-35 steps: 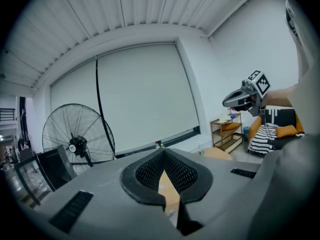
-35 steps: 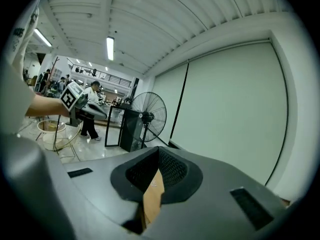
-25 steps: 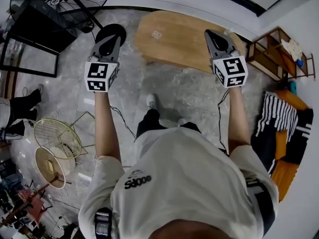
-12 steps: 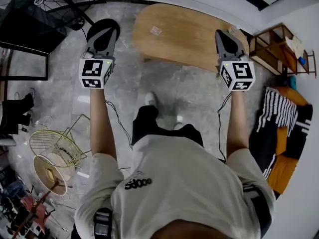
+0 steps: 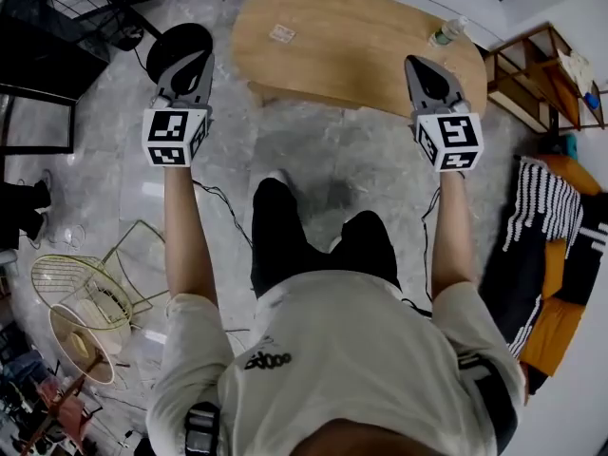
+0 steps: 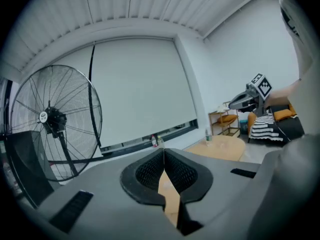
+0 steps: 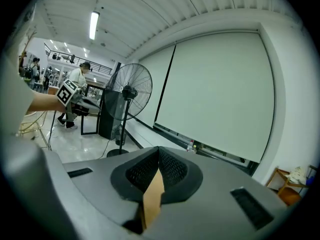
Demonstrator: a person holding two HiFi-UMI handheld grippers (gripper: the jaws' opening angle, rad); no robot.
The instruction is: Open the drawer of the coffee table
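Note:
The coffee table is a low oval with a light wooden top, at the upper middle of the head view; no drawer shows from here. My left gripper hangs over the floor just left of the table's left end, shut with nothing in it. My right gripper is over the table's near right edge, shut and empty too. In the left gripper view the pads meet, with a strip of the wooden top beyond. In the right gripper view the jaws of my right gripper are also together.
A bottle and a small card lie on the table. A fan's round base stands by my left gripper. A wooden shelf, a striped cloth and orange cushions are at the right, a wire basket at the left.
Both grippers have sunk, and the person has crouched. The table now sits lower and larger in the head view. Both pairs of jaws stayed together.

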